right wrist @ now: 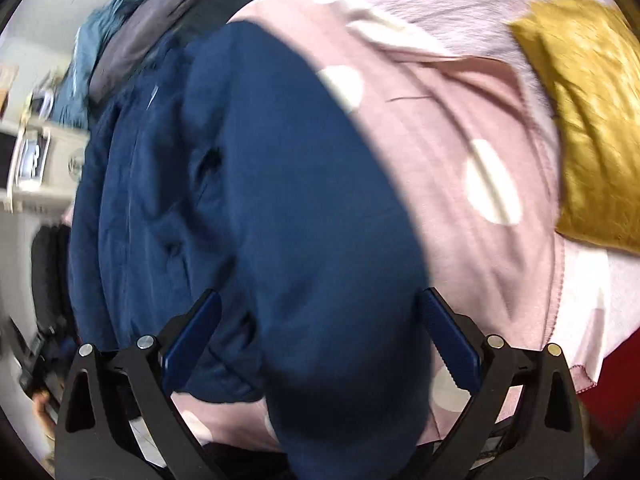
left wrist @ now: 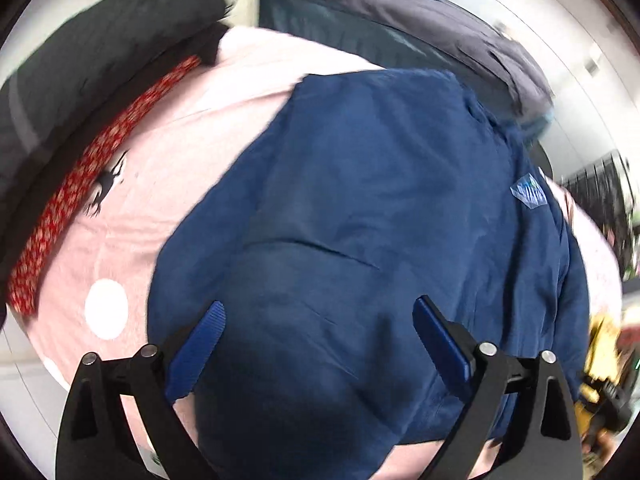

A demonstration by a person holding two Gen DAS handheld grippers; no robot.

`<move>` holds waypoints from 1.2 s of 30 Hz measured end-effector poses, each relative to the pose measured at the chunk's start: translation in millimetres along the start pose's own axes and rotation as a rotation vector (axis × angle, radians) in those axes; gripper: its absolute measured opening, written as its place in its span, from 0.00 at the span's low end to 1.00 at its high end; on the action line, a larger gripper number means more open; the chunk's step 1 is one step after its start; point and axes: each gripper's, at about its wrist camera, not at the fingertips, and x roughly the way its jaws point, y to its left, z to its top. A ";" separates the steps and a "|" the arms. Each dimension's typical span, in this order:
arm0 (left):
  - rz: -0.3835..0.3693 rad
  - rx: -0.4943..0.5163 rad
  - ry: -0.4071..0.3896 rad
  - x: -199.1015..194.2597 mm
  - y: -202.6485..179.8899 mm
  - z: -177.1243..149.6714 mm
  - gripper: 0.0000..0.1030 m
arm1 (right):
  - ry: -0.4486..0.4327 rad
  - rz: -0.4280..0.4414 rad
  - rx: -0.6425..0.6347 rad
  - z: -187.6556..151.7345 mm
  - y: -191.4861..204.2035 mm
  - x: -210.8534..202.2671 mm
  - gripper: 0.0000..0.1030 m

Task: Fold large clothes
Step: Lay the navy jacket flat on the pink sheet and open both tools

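A large navy blue garment (left wrist: 360, 208) lies spread on a pink bedcover with white dots (left wrist: 160, 152). It has a small light blue label (left wrist: 529, 193) near its right side. My left gripper (left wrist: 318, 316) is open, its blue-padded fingers (left wrist: 200, 344) wide apart just above the garment's near part. In the right wrist view the same navy garment (right wrist: 260, 200) lies on the pink cover (right wrist: 460, 128). My right gripper (right wrist: 320, 308) is open, its fingers on either side of a rounded fold of the cloth. Nothing is gripped.
A black garment (left wrist: 100, 52) and a red patterned strip (left wrist: 80, 184) lie at the left. Dark grey and teal clothes (left wrist: 400, 12) are piled behind. A mustard yellow cushion (right wrist: 592, 112) lies at the right. A white appliance (right wrist: 36, 160) stands at the far left.
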 end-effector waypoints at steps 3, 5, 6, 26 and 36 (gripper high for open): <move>0.021 0.083 0.014 7.7 -19.2 -19.1 0.94 | 0.036 -0.121 -0.120 -15.7 20.7 14.0 0.95; 0.044 0.131 0.039 16.0 -30.3 -35.8 0.94 | 0.051 -0.168 -0.176 -23.7 27.6 20.3 0.95; 0.043 0.148 0.047 18.1 -34.4 -44.0 0.94 | 0.051 -0.186 -0.186 -27.6 27.4 20.9 0.95; 0.434 0.256 -0.308 -64.3 40.8 117.7 0.13 | 0.040 -0.139 0.006 -53.3 -32.8 -0.7 0.95; 0.659 -0.241 -0.333 -80.6 179.1 276.5 0.92 | -0.016 -0.170 0.012 -73.8 -38.3 -25.8 0.95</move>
